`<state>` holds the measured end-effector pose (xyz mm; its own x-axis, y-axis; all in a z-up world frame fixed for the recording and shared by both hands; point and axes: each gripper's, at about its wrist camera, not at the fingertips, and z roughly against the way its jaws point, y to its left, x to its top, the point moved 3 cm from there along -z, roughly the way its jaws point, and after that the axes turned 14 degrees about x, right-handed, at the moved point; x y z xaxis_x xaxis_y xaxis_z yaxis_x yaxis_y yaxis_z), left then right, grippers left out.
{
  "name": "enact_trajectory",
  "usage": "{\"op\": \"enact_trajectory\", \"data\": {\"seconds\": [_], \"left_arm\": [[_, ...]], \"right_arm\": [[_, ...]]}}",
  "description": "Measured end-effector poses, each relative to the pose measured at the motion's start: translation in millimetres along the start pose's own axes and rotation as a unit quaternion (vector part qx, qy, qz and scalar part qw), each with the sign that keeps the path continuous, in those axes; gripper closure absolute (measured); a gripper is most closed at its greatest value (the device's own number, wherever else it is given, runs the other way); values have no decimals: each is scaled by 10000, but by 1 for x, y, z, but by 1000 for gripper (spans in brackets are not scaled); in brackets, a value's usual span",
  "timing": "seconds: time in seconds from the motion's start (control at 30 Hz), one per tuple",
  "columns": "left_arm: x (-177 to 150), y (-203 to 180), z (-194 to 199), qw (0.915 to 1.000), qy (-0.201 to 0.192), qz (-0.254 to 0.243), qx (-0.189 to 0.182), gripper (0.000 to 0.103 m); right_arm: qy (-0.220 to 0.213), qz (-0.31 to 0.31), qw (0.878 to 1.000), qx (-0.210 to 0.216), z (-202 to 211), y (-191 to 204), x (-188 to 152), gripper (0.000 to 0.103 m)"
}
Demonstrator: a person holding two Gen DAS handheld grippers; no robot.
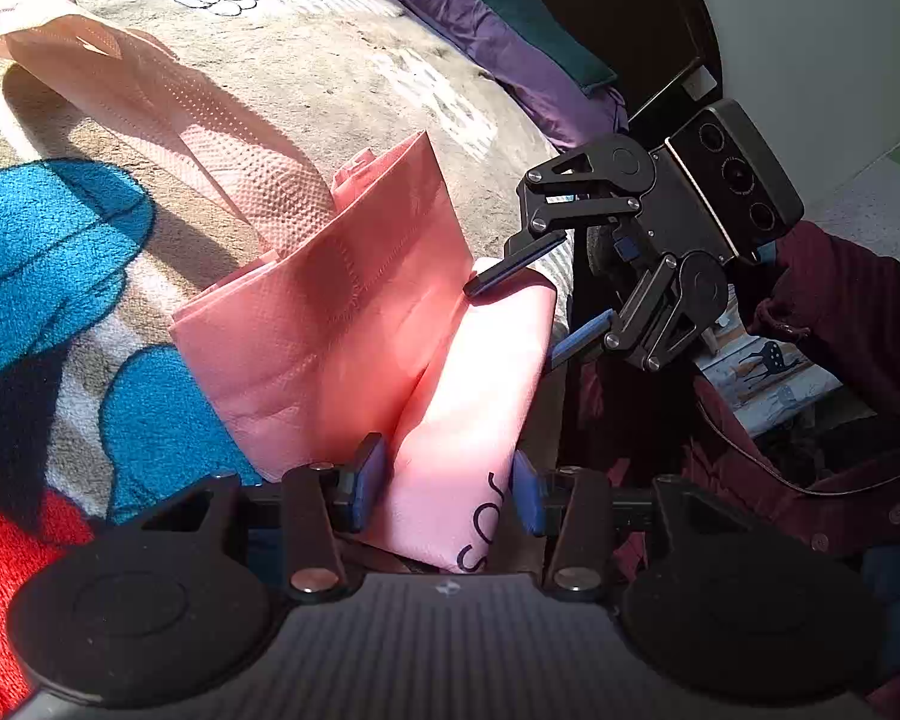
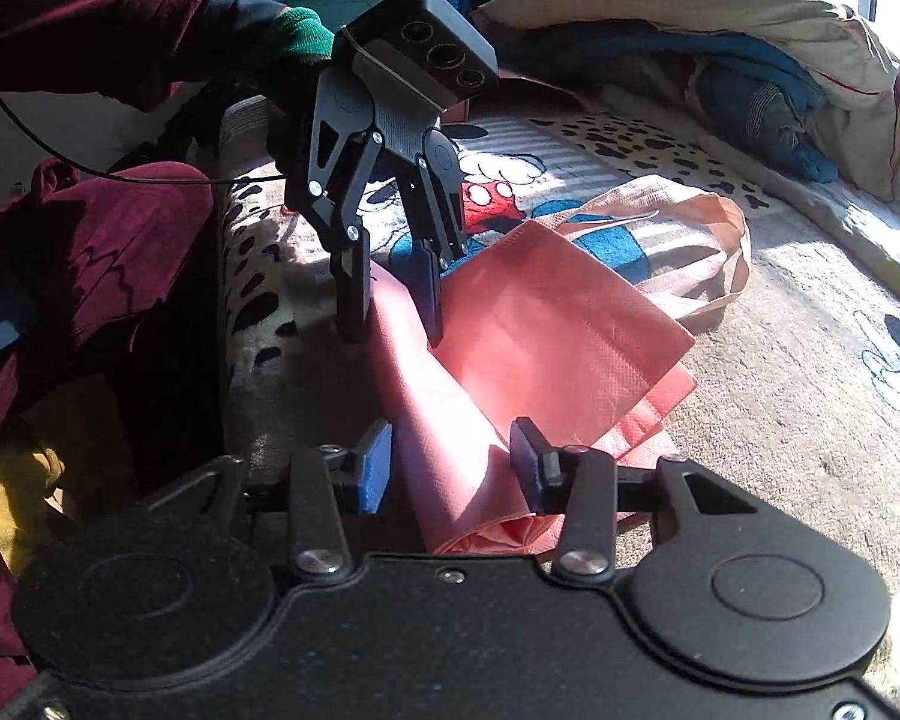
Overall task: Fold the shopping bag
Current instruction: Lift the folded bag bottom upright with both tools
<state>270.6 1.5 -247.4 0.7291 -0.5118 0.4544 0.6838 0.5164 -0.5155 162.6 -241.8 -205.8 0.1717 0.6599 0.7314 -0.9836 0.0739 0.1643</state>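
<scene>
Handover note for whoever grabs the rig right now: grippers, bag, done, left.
Left hand-held gripper: open, fingers straddling the near fold of the pink shopping bag, not clamped.
Right hand-held gripper: open, also straddling that fold, further along the same edge.
Bag: lies on the cartoon-print blanket at the bed edge, body doubled over into a ridge, handles trailing loose toward the far side.
Done: at least one fold in the body.
Left: close on the fold, bring it over, tuck handles, flatten. How many folds remain is unclear.
</scene>
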Motion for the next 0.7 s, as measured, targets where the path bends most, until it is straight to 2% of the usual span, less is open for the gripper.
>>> {"op": "enact_trajectory", "data": {"seconds": [0.07,0.1,0.17,0.2,0.27,0.33,0.37,0.4,0.43,0.5,0.53,0.6,0.7], "left_arm": [[-2,4,0,9999,-66,120,-88,59],[-3,5,1,9997,-123,189,-95,60],[-5,7,2,9992,-240,316,-84,61],[-7,5,4,9989,-312,342,15,61],[-10,-1,7,9977,-487,348,327,66],[-14,-11,8,9958,-617,268,627,67],[-15,-17,8,9945,-670,203,773,68],[-17,-22,8,9930,-722,138,920,68],[-19,-28,9,9911,-773,53,1084,67],[-22,-40,11,9845,-869,-224,1508,67],[-23,-46,13,9802,-916,-362,1719,67],[-27,-59,16,9691,-1049,-649,2138,67],[-36,-86,24,9402,-1602,-1162,2773,64]], "right_arm": [[-21,-260,9996,111,-1,-8,-2,61],[-116,-599,9978,256,0,-16,-3,61],[-364,-1398,9879,563,4,-34,-6,63],[-508,-1869,9785,709,6,-45,-9,63],[-845,-2969,9452,1065,7,-68,-17,63],[-1241,-4154,8883,1518,5,-91,-32,63],[-1340,-4525,8659,1660,4,-98,-37,63],[-1400,-4811,8475,1751,2,-103,-41,63],[-1377,-5021,8349,1787,0,-107,-43,64],[-1228,-5357,8156,1811,-5,-112,-42,67],[-1129,-5465,8098,1811,-7,-114,-41,68],[-987,-5548,8065,1788,-10,-115,-37,69],[-936,-5709,7971,1730,-15,-113,-33,69]]}}
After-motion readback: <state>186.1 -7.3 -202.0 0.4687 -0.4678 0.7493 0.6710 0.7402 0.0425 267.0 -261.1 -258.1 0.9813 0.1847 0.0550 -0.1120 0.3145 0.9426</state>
